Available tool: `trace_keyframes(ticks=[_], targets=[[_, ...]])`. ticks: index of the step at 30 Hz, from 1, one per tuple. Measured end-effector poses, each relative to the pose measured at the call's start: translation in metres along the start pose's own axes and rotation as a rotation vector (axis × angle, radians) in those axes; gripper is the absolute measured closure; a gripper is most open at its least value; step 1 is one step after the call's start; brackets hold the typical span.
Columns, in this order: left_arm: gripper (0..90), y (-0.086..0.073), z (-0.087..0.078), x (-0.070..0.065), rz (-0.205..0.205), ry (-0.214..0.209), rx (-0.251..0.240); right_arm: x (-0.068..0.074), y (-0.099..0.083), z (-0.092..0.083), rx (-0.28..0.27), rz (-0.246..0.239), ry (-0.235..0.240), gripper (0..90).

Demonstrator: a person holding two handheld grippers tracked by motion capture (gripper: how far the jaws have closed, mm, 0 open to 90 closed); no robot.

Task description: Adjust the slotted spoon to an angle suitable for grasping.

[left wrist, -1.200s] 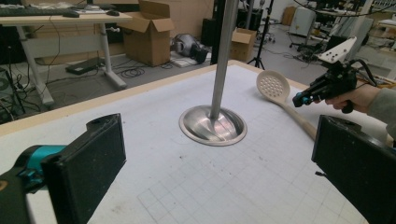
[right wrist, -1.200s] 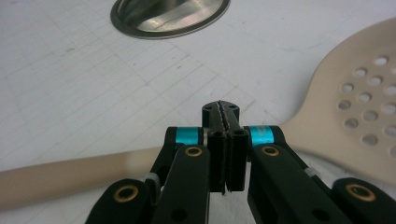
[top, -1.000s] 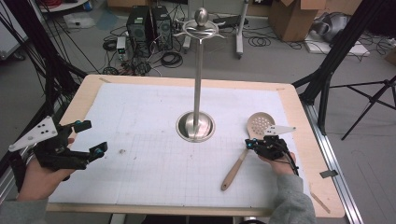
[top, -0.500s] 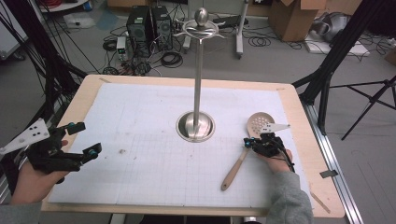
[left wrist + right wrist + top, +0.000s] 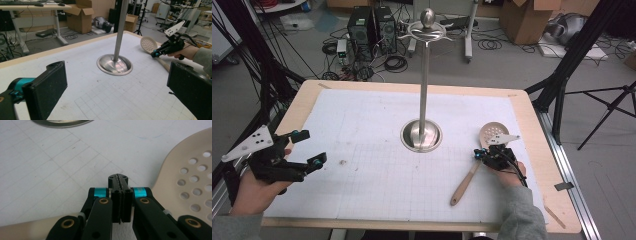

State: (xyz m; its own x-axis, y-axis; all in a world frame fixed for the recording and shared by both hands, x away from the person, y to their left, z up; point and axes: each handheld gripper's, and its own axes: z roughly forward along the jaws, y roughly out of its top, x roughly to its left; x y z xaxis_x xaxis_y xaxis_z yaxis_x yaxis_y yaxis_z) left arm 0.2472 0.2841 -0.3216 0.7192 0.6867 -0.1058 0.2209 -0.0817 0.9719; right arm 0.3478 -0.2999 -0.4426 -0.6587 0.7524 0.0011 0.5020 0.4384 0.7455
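Jaws of your right gripper (image 5: pixel 482 154) are staying clenched, empty, above the slotted spoon (image 5: pixel 477 161); your left gripper (image 5: pixel 310 148) (wide open) is drifting outward, waiting.

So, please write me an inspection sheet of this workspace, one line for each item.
Surface: wooden table under a white grid mat; small dark spot on the mat.
Job's things: slotted spoon flat on the mat, wooden handle toward the person; steel stand upright at centre.
Clutter: nothing seen.
Grippers: left gripper open, empty, at the mat's left edge; right gripper shut, directly over the spoon's neck, grip unclear.
Cables: right gripper's cable runs over the hand.
Surroundings: computer towers, floor cables, cardboard boxes, tripod legs.
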Motion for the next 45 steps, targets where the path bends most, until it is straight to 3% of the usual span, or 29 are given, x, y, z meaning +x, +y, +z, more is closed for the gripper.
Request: trace_keyframes(ticks=[1, 12, 20, 23, 26, 28, 32, 34, 35, 39, 44, 45], targets=[[3.2, 0.000, 0.004, 0.000, 0.000, -0.005, 0.006, -0.002, -0.005, -0.002, -0.022, 0.025, 0.007, 90.0], [3.2, 0.003, 0.016, -0.003, 0.003, -0.033, 0.005, 0.000, -0.018, -0.019, -0.005, 0.043, -0.014, 90.0], [3.2, 0.004, 0.023, -0.005, 0.008, -0.049, 0.012, -0.002, -0.034, -0.036, -0.024, 0.091, -0.013, 90.0], [3.2, 0.006, 0.023, -0.006, 0.009, -0.054, 0.006, -0.002, -0.037, -0.038, -0.031, 0.093, -0.016, 90.0], [3.2, 0.007, 0.022, -0.006, 0.015, -0.056, 0.000, 0.000, -0.037, -0.039, -0.027, 0.063, -0.024, 90.0], [3.2, 0.008, 0.021, -0.006, 0.008, -0.056, -0.009, 0.000, -0.041, -0.046, -0.068, 0.060, -0.019, 90.0], [3.2, 0.009, 0.020, -0.003, 0.004, -0.047, -0.008, 0.001, -0.046, -0.057, -0.087, 0.061, -0.021, 90.0], [3.2, 0.010, 0.021, -0.003, 0.004, -0.050, -0.014, 0.003, -0.049, -0.064, -0.095, 0.053, 0.001, 90.0], [3.2, 0.011, 0.022, -0.004, 0.005, -0.055, -0.017, 0.008, -0.051, -0.070, -0.113, 0.047, 0.038, 90.0], [3.2, 0.013, 0.025, -0.005, 0.007, -0.064, -0.023, 0.018, -0.052, -0.078, -0.133, 0.025, 0.080, 90.0], [3.2, 0.014, 0.028, -0.005, 0.007, -0.068, -0.026, 0.026, -0.056, -0.081, -0.117, 0.005, 0.110, 90.0], [3.2, 0.014, 0.029, -0.006, 0.007, -0.070, -0.026, 0.032, -0.058, -0.082, -0.111, -0.002, 0.141, 90.0]])
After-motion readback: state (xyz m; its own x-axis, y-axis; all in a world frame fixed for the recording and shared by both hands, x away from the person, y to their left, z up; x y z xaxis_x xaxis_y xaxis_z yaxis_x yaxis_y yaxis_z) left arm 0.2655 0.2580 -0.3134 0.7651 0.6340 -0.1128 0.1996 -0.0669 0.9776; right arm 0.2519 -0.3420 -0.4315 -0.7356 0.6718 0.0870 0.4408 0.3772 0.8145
